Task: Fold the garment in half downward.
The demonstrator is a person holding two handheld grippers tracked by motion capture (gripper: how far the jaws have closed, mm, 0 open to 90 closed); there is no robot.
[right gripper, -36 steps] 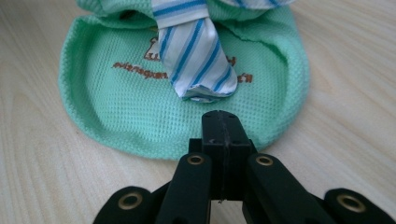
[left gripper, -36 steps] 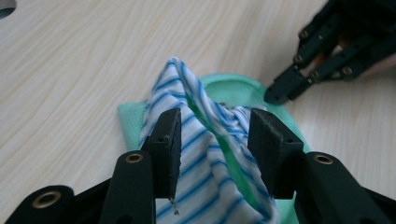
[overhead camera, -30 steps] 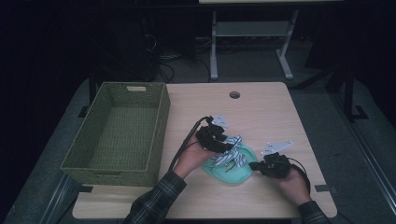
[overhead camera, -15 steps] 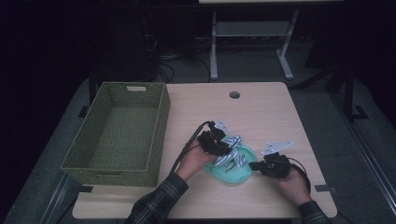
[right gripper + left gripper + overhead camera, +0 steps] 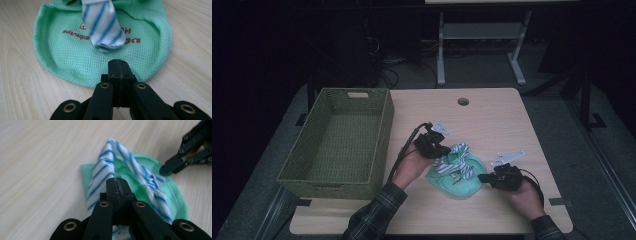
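high view: green cloth (image 5: 458, 179) lies on the desk (image 5: 492, 120) right of the basket (image 5: 337, 145), striped cloth (image 5: 452, 162) on top. left gripper view: left tongs (image 5: 117, 185) have just been closing and now pinch the striped cloth, likely to lift it off. right gripper view: right tongs (image 5: 117, 67) are closed at the green cloth's hem, seemingly pinning it; an actual pinch cannot be told.

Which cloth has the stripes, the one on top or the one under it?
The top one: the white cloth has blue stripes. The green cloth underneath is plain, with small brown lettering.
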